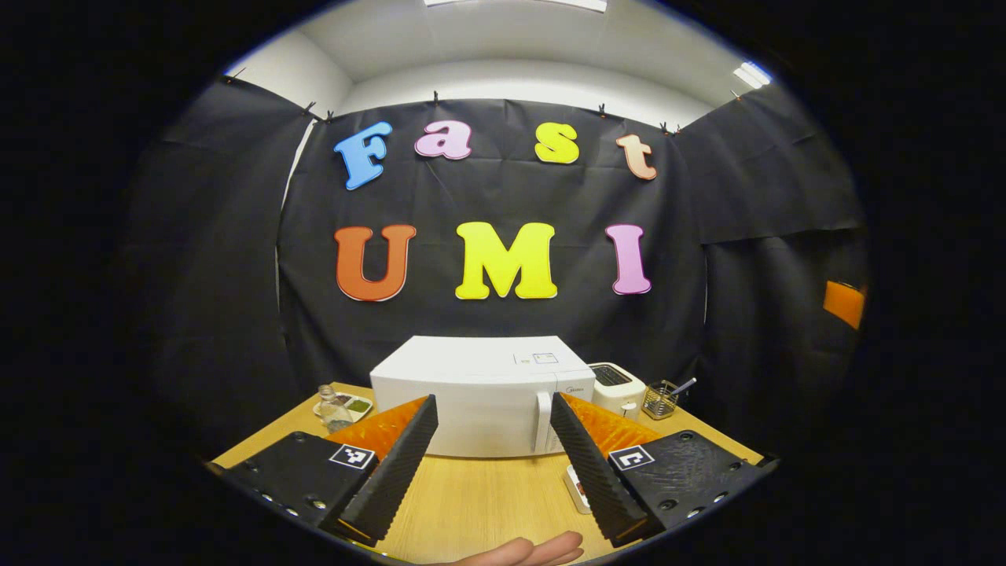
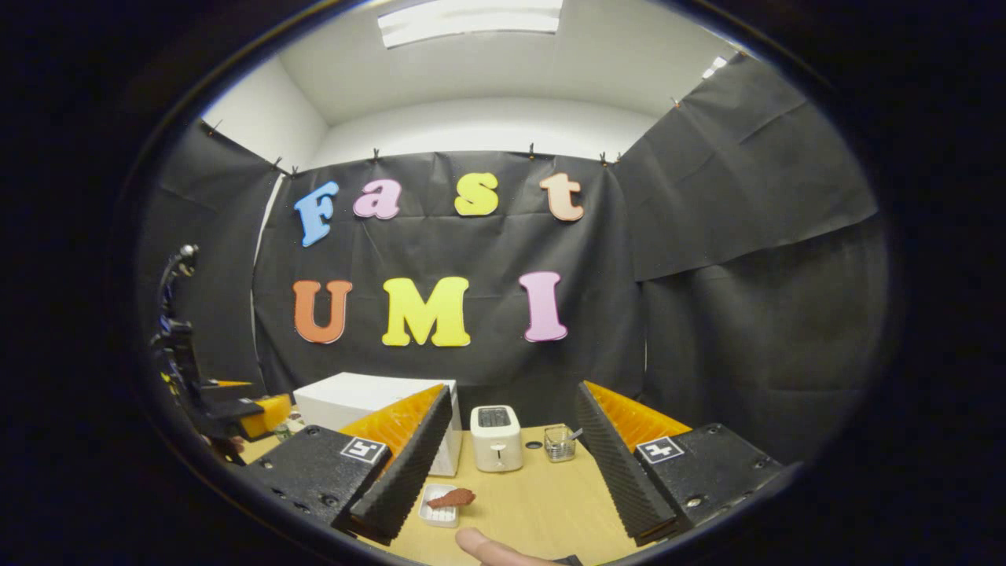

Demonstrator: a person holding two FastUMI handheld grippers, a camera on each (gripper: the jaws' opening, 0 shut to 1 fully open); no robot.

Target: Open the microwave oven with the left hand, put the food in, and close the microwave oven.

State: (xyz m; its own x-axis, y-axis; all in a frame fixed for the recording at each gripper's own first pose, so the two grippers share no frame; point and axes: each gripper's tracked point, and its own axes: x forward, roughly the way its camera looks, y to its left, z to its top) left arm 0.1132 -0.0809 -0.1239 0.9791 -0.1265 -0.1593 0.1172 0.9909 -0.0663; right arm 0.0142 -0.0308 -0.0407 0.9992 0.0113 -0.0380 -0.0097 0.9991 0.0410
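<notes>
A white microwave oven (image 1: 483, 389) stands shut at the back of the wooden table, its vertical handle (image 1: 541, 423) near its right side. My left gripper (image 1: 491, 460) is open in front of it, some way back, with nothing between its fingers. In the right gripper view the microwave oven (image 2: 357, 402) sits to the left, and a small white tray (image 2: 442, 505) carrying a reddish-brown piece of food (image 2: 452, 498) lies on the table. My right gripper (image 2: 511, 464) hangs open above the table, apart from the tray. The other gripper (image 2: 228, 413) appears at the far left.
A white toaster (image 2: 496, 439) and a small clear holder with a utensil (image 2: 559, 442) stand right of the microwave. A glass bottle (image 1: 334, 409) and a plate (image 1: 354, 405) sit at its left. A fingertip (image 2: 479, 544) pokes in at the bottom, and a hand (image 1: 526, 550) too.
</notes>
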